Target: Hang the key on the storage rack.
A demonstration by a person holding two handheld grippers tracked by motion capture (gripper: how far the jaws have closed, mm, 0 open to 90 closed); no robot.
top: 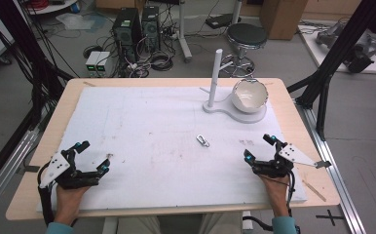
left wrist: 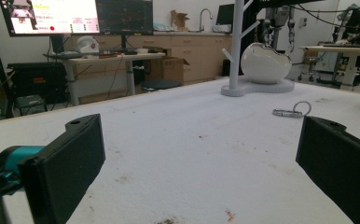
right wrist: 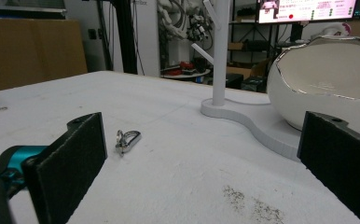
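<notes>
While both grippers, left (top: 92, 157) and right (top: 259, 147), rest wide-jawed at 7 and 5 o'clock, a small silver metal carabiner clip (top: 203, 141) lies centre.

A white mat (top: 152, 136) with faint brown stains is covering the pale wooden table (top: 54, 126). At the far right a white stand (top: 214, 83) and a white egg-shaped bowl (top: 248, 96) with a thin silver rim are showing. A small silver clip (top: 203, 141) is shining near the middle. Both grippers, left (top: 91, 157) and right (top: 260, 147), are black with teal tips and grey plates.
</notes>
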